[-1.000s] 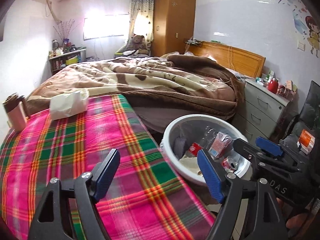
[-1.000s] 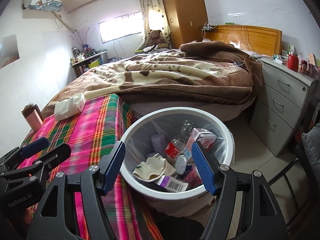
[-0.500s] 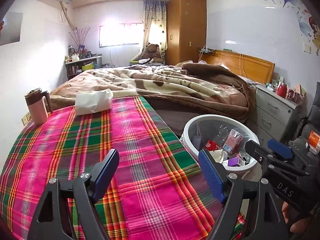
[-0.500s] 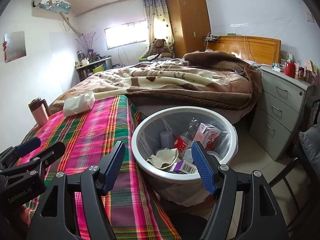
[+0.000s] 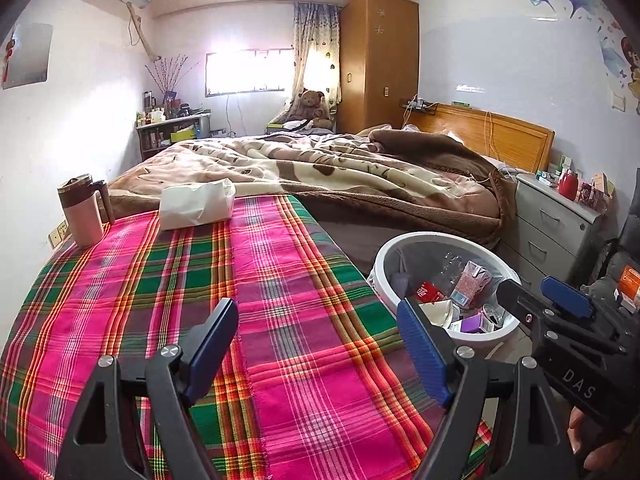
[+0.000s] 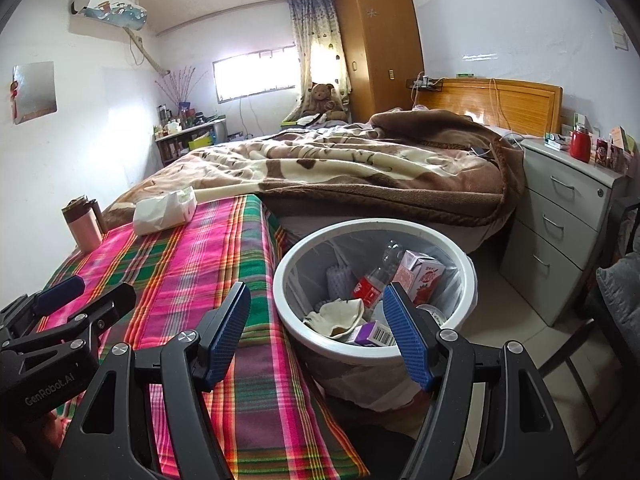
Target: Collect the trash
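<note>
A white waste bin (image 6: pixel 468 268) (image 5: pixel 384 248) stands on the floor beside the table, holding a plastic bottle (image 6: pixel 372 284), a pink carton (image 6: pixel 420 276), a crumpled paper (image 6: pixel 340 314) and a purple box (image 6: pixel 370 334). My left gripper (image 5: pixel 320 348) hovers open over the plaid tablecloth (image 5: pixel 180 288), nothing between its fingers. My right gripper (image 6: pixel 318 334) is open too, empty, above the table's edge and the bin's near rim. On the cloth's far end lie a white tissue pack (image 5: pixel 196 204) (image 6: pixel 164 210) and a pink mug (image 5: pixel 82 210) (image 6: pixel 82 224).
Behind the table is a bed with a brown blanket (image 5: pixel 320 168). A grey drawer unit (image 6: pixel 568 216) with a red jar (image 6: pixel 580 144) stands at the right, and a dark chair (image 6: pixel 616 304) is close by. A shelf (image 5: pixel 172 132) sits under the window.
Both views have swung and pulled back: the table now fills more of the left view, the bin has slid right, and more of the ceiling and far wall shows. Both grippers kept their spread.
</note>
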Available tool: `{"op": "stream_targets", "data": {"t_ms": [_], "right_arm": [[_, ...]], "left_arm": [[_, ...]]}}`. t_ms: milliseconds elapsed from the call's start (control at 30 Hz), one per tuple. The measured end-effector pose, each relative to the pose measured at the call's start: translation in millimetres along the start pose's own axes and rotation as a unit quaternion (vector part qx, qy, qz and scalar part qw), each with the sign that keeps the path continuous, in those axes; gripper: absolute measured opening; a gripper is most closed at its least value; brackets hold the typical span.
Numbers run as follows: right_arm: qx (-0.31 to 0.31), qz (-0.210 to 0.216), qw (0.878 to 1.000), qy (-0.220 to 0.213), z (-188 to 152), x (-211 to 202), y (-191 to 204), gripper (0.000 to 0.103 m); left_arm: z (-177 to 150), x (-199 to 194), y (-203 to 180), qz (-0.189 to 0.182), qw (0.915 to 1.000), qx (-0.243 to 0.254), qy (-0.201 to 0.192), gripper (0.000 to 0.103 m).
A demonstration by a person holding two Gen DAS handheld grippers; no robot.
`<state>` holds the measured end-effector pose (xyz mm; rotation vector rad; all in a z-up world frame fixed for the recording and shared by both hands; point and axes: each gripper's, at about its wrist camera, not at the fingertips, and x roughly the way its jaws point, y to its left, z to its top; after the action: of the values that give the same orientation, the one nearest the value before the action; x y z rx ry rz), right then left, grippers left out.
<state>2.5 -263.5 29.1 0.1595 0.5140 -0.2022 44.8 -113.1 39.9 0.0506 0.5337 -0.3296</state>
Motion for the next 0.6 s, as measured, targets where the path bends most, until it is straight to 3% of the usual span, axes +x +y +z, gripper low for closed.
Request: {"op": "stream_targets", "data": {"t_ms": [600], "right_arm": [[0.003,0.004,1.0,0.001,1.0,-3.1,0.9,0.07]], "left_arm": [[-0.5,-1.8,1.8,0.002,1.0,-0.001,-0.002,0.083]]}}
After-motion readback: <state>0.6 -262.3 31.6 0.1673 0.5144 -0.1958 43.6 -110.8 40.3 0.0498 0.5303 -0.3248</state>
